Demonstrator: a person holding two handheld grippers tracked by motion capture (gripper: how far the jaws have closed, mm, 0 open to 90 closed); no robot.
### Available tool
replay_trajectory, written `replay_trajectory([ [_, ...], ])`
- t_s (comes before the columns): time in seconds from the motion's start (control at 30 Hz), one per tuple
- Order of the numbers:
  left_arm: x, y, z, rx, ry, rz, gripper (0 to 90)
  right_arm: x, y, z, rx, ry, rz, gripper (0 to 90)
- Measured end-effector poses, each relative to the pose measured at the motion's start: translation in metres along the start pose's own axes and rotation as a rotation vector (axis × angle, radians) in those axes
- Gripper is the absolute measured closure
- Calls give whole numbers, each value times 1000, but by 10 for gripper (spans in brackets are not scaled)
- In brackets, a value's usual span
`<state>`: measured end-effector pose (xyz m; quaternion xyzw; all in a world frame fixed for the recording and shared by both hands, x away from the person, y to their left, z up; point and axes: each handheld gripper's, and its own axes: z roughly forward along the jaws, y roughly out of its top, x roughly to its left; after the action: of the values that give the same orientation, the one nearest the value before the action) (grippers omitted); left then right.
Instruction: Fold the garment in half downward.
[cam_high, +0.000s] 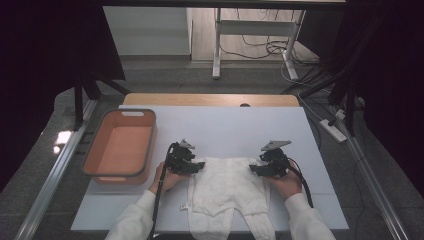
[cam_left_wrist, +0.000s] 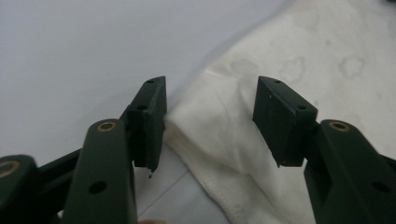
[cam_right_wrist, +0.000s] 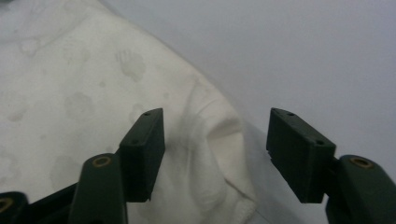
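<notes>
Both grippers, left gripper (cam_high: 199, 165) and right gripper (cam_high: 254, 169), jaws open (nothing gripped), straddle the trousers' (cam_high: 227, 192) waistband corners.

Dim room around me; my pale white tabletop (cam_high: 225, 125) is evenly lit, shadows soft, close views slightly blurred.

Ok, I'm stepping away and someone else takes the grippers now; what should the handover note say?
Left gripper: open, jaws astride one top corner of the white patterned baby trousers.
Right gripper: open, astride the other top corner.
Trousers lie flat on the white table sheet, legs over the near edge. Orange plastic bin with grey rim stands at left.
Done: both grippers lined up.
Left: probably close on both corners.
</notes>
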<state>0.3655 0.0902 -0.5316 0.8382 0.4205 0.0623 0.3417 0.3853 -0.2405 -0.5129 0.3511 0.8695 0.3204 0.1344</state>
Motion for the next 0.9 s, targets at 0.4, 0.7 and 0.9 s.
replay_trajectory([
  [0.4, -6, -3, 0, -7, -21, 38, 826, 6, 0, 1, 14, 68, -31, 776],
  [0.7, -1, 1, -16, -106, -14, 14, 844, 10, 5, -9, -62, 25, -59, 837],
  [0.9, 0, 5, -22, -148, 1, -1, 845, 8, 10, -14, -108, 12, -50, 837],
])
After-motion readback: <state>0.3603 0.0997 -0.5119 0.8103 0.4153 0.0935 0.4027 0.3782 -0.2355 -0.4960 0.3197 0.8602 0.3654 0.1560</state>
